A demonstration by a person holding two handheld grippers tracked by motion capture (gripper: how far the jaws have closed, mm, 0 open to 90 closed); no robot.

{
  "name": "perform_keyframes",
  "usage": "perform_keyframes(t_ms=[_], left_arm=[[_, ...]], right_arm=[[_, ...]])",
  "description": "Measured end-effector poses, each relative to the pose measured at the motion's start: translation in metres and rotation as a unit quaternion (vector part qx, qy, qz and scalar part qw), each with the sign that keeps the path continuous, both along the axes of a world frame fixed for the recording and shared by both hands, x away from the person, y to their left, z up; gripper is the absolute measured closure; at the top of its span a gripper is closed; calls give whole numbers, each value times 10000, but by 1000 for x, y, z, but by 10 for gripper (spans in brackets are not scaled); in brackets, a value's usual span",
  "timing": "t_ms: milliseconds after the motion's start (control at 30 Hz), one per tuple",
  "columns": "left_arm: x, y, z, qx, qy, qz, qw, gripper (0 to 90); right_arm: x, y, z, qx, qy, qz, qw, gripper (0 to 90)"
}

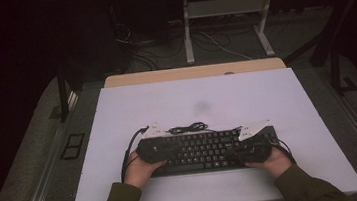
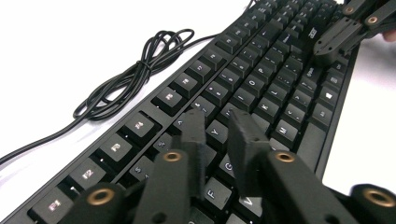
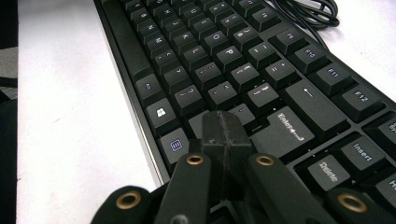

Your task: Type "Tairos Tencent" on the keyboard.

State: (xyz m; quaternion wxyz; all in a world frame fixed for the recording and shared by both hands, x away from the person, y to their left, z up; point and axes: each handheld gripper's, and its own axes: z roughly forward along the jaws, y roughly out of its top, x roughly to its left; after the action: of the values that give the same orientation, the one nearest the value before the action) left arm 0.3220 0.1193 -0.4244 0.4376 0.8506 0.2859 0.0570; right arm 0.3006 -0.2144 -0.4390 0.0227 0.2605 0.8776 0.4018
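While the black keyboard [image 1: 207, 150] is lying flat on the white table top [image 1: 197, 103], close to the person's edge of it and running left to right, both grippers are hovering over its keys. The left gripper [image 2: 224, 123] is sitting over the left part of the key field, and in the left gripper view its 2 black jaws are standing slightly apart, with a narrow gap between them and nothing in that gap; the tips are pointing along the letter rows, above the keys around the Y. Whether a tip is actually touching a key I cannot tell. The right gripper [image 3: 226, 126] is working over the right part of the board, and in the right gripper view its 2 jaws are pressed flat together with no thing between them, the joined tip hanging just in front of the Enter key [image 3: 285, 130] and near the Delete key [image 3: 328, 171]. In the high view the left hand [image 1: 141, 167] and the right hand [image 1: 273, 161] are coming in from the bottom, each wrapping its gripper at 1 end of the keyboard. The keyboard's black cable [image 2: 135, 74] is lying in a loose bundle on the table just behind the function-key row, with 1 strand trailing away to the left.
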Motion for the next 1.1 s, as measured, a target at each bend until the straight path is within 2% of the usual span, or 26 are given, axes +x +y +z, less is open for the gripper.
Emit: perform_keyframes(t_ms=[133, 267, 367, 433, 500, 667, 767, 900, 1100], left_arm=[[-2, 4, 2, -113, -48, 19, 9999, 616], [-5, 6, 2, -106, -59, -8, 9999, 489], [-7, 9, 3, -90, -121, 57, 9999, 367], [-8, 12, 3, -91, -115, 174, 9997, 249], [-9, 16, 3, -87, -107, 216, 9997, 180], [-13, 23, 3, -136, -89, 232, 9996, 166], [-14, 26, 2, -145, -84, 234, 9996, 166], [-15, 28, 2, -145, -78, 243, 9996, 167], [-17, 31, 1, -191, -84, 295, 9993, 177]], right_arm=[[0, 0, 0, 3, 5, 3, 10000, 893], [1, 0, 0, 2, 1, 8, 10000, 893], [0, 0, 0, -4, -5, 8, 10000, 894], [1, 0, 0, -4, 3, 10, 10000, 894], [1, 0, 0, -2, 9, 15, 10000, 893], [1, 0, 4, -5, -57, -12, 10000, 893], [0, -1, 8, 168, -58, -45, 9998, 892], [0, -1, 11, 265, -104, -38, 9996, 879], [3, -3, 13, 461, -83, -94, 9989, 790]])
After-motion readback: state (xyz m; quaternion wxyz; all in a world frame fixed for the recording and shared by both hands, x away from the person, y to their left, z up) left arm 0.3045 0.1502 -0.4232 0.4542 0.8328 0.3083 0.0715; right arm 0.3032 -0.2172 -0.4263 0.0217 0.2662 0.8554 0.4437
